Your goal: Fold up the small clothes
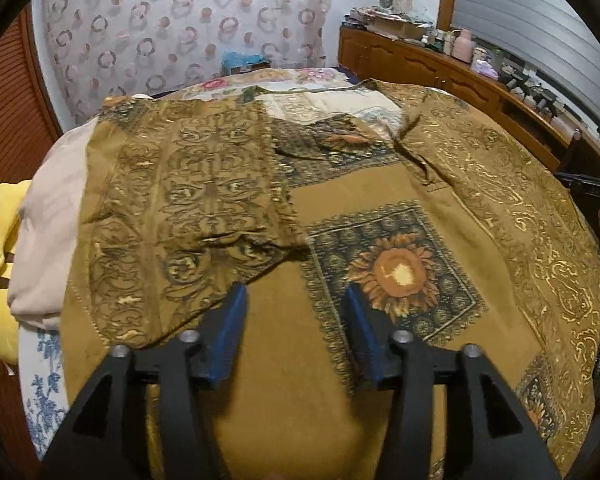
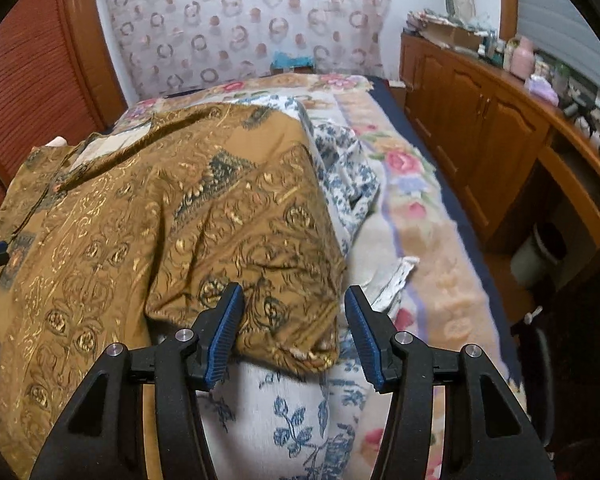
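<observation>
A brown and gold patterned shirt point(image 1: 340, 208) with a sunflower print point(image 1: 400, 270) lies spread on the bed. Its left sleeve point(image 1: 188, 184) is folded inward over the body. My left gripper point(image 1: 295, 289) hovers open over the shirt's lower middle, just past the folded sleeve's edge, with only flat cloth under the gap. In the right wrist view the same shirt point(image 2: 120, 220) fills the left side, and its other sleeve point(image 2: 268, 272) hangs out toward the bed's right. My right gripper point(image 2: 295, 289) is open, with the sleeve's end lying between its fingers, the pads not pressing it.
A floral blanket point(image 2: 420, 240) and a white cloth with blue flowers point(image 2: 284, 412) lie under the shirt. A beige cloth point(image 1: 48, 248) and a yellow soft thing point(image 1: 0, 240) sit at the left. A cluttered wooden cabinet point(image 2: 480, 120) and a bin point(image 2: 540, 252) stand on the right.
</observation>
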`<state>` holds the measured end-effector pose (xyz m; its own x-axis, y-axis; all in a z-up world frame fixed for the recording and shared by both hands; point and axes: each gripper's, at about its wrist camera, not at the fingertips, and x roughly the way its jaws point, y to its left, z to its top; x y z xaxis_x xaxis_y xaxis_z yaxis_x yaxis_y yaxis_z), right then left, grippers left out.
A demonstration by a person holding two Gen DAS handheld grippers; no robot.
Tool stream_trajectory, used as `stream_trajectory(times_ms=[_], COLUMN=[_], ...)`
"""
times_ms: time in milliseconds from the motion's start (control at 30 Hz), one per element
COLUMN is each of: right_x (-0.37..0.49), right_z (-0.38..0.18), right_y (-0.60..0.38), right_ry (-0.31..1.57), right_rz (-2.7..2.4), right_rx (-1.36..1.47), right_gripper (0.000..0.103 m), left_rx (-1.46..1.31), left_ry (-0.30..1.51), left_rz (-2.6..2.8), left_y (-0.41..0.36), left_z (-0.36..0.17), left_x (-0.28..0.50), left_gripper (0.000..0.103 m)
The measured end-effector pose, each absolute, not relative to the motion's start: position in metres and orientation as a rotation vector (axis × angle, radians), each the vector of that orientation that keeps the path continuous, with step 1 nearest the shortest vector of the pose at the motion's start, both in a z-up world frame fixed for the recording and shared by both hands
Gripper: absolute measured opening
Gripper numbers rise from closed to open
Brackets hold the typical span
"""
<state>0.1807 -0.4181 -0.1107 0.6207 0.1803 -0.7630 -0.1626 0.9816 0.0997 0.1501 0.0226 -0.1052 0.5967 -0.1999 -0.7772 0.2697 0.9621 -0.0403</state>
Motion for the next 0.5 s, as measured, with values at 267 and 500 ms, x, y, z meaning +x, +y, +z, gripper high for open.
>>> stream_trajectory(times_ms=[267,500], right_x=[0.174,0.167], right_z=[-0.111,-0.108], right_y=[-0.417,-0.407], right_ry=[0.892,0.865], right_rz=[0.248,0.234], right_rx=[0.041,-0.052], right_gripper=[0.041,0.026], left_rx=[0.087,0.088], left_ry=[0.885,0.885], left_rz=[-0.253,-0.251], left_y=[0.019,0.018], left_z=[-0.106,-0.106], left_x=[0.152,0.154], left_gripper=[0.060,0.060])
